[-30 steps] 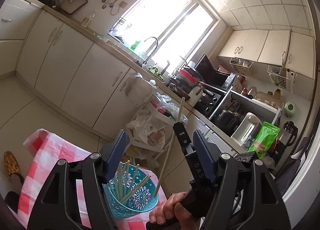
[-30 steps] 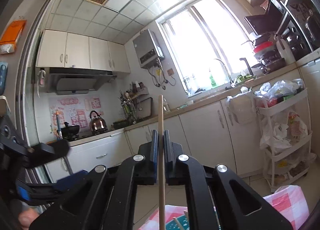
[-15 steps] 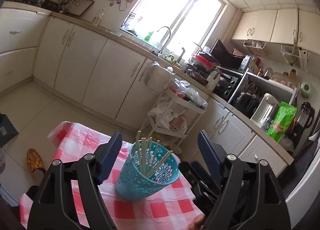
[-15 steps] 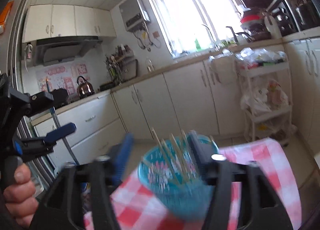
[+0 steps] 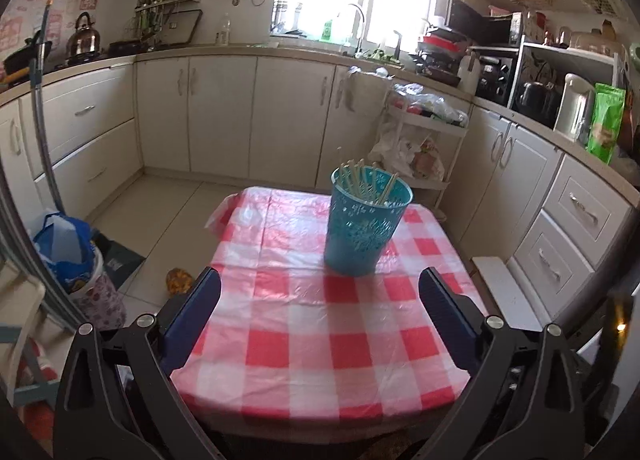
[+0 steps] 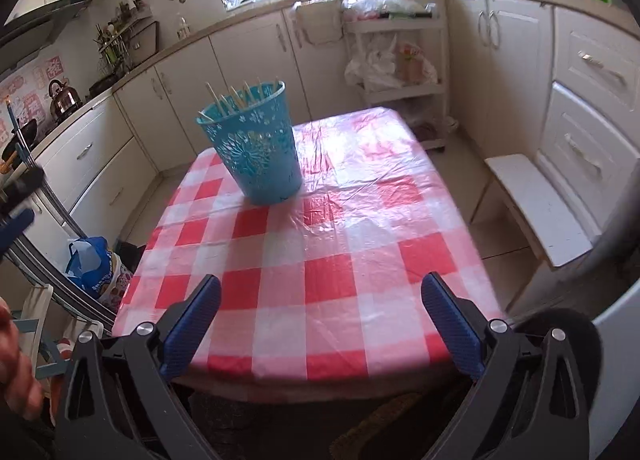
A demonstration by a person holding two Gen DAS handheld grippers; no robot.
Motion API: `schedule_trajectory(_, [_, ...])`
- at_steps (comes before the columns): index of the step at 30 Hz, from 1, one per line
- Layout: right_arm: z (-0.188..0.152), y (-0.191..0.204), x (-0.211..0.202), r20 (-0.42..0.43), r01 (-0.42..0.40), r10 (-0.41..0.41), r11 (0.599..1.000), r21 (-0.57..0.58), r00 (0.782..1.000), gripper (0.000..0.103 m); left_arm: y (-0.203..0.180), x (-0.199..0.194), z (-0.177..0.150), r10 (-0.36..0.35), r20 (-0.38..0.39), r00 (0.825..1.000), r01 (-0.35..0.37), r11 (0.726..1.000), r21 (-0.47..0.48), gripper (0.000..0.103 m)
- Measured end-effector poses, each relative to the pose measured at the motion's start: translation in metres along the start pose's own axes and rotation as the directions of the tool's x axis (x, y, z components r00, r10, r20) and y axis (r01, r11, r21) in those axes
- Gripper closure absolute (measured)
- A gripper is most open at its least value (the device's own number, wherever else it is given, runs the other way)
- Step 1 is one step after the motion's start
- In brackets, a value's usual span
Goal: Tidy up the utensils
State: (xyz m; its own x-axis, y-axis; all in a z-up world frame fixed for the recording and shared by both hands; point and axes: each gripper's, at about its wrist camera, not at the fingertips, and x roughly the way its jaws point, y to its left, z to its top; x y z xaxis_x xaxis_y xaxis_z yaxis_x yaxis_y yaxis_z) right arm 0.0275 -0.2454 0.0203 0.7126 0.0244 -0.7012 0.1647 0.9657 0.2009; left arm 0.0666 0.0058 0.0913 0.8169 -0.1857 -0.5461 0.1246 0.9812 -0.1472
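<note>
the table's checked cover (image 5: 320, 344) looks like glossy, wrinkled plastic; the blue basket (image 5: 360, 232) is pierced matt plastic; the chopsticks (image 5: 360, 180) look like pale wood

Pink wall posters (image 5: 24, 16) with characters, too blurred to read

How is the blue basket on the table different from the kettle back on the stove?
The blue basket is openwork teal plastic; the kettle is shiny metal. The basket stands open-topped with chopsticks sticking out of it; the kettle is closed, with a handle arching over it. The basket sits on the checked tablecloth, the kettle on the stove by the wall. Both stand upright.
</note>
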Motion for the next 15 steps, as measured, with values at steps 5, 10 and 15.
schedule_trajectory(5, [-0.007, 0.024, -0.053, 0.002, 0.018, -0.018, 0.998, -0.066, 1.000, 0.007, 0.015, -0.029, -0.024, 0.074, -0.054, 0.996, -0.075, 0.997, -0.018, 0.008])
schedule_trajectory(10, [-0.026, 0.034, -0.083, -0.013, -0.049, 0.049, 0.999, -0.014, 0.999, 0.007, 0.020, -0.048, -0.044, 0.067, -0.134, 0.989, -0.070, 0.997, -0.022, 0.008])
schedule_trajectory(15, [-0.059, 0.049, -0.106, 0.003, -0.087, 0.087, 0.995, -0.048, 0.996, 0.007, 0.012, -0.066, -0.057, 0.061, -0.164, 0.984, -0.059, 0.998, 0.019, 0.008])
